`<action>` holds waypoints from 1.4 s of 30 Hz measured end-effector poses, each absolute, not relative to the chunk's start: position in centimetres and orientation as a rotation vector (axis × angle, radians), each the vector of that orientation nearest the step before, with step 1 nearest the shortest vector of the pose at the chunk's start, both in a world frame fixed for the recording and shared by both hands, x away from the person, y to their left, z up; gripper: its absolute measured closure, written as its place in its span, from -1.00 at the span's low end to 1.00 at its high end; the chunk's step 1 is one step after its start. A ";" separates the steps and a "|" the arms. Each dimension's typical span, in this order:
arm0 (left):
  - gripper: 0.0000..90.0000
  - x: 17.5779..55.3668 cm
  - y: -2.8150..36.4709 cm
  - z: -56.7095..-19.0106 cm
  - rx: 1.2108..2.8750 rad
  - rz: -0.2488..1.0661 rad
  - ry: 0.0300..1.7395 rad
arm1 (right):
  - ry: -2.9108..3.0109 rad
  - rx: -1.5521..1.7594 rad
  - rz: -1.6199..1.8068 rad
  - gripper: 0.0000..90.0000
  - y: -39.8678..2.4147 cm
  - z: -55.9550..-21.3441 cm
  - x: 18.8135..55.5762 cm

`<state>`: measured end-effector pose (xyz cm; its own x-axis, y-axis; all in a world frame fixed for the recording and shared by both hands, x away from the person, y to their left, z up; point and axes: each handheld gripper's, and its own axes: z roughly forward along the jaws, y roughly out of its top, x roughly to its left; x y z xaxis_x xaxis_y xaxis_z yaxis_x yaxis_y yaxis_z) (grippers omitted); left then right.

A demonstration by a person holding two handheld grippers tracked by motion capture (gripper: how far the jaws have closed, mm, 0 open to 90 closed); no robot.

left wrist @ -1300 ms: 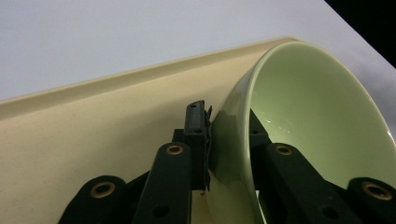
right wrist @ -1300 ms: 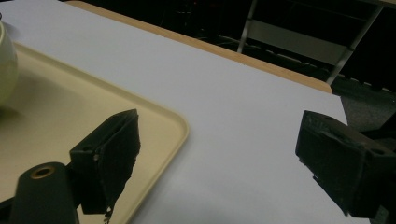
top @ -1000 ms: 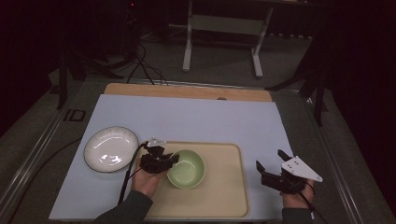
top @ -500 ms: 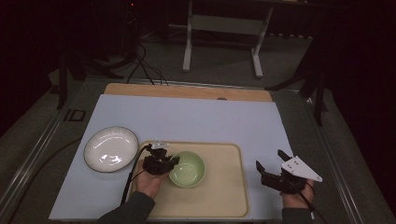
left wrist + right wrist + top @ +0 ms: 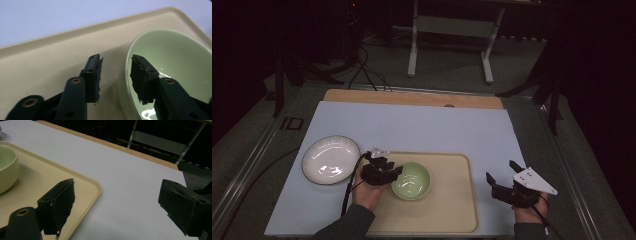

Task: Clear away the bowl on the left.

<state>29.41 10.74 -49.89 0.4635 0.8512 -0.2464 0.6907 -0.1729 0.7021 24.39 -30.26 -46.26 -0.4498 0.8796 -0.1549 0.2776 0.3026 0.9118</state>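
Green bowl (image 5: 172, 67) on tray (image 5: 50, 65), rim between left gripper's (image 5: 116, 75) just-opened jaws, untouched.

Dim room with dark surroundings, table lit from above, glare inside the green bowl (image 5: 175, 75), near fingers soft

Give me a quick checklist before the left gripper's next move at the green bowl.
1. Left gripper let go of the green bowl: ok; its jaws have just been opening and now straddle the rim, one inside, one outside, with gaps showing.
2. Bowl seated on the beige tray: ok, upright on the tray's left part.
3. Bowl empty: ok, only glare inside.
4. White plate clear of the tray: ok, it lies on the mat to the tray's left.
5. Right gripper out of the way: ok, open and holding nothing, beyond the tray's right edge.
6. Room to lift straight off the rim: cannot tell.
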 end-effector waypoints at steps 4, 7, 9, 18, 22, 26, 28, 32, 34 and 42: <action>0.19 29.2 11.5 -49.1 1.898 0.284 1.294 | 1.897 1.031 1.138 -0.70 -30.3 -46.3 24.4; 0.13 29.2 11.9 -48.8 1.884 0.295 1.300 | 1.896 1.030 1.139 -0.70 -30.3 -46.2 24.4; 0.13 29.0 12.4 -48.3 1.871 0.319 1.304 | 1.897 1.029 1.139 -0.71 -30.3 -46.3 24.4; 0.01 28.5 14.0 -46.4 1.825 0.385 1.280 | 1.898 1.029 1.139 -0.70 -30.3 -46.2 24.4; -0.01 28.3 15.1 -45.4 1.805 0.416 1.261 | 1.899 1.029 1.139 -0.71 -30.3 -46.2 24.4; -0.03 28.1 16.3 -44.6 1.780 0.447 1.253 | 1.899 1.029 1.139 -0.70 -30.3 -46.2 24.4; -0.05 28.1 17.0 -44.4 1.765 0.468 1.257 | 1.899 1.029 1.139 -0.71 -30.3 -46.2 24.4; -0.07 27.8 18.3 -43.9 1.742 0.504 1.266 | 1.899 1.029 1.139 -0.71 -30.3 -46.2 24.4; -0.09 27.8 18.9 -43.7 1.729 0.511 1.269 | 1.898 1.029 1.140 -0.71 -30.3 -46.2 24.4; -0.14 27.3 20.9 -43.1 1.715 0.575 1.285 | 1.895 1.025 1.144 -0.71 -30.4 -46.2 24.4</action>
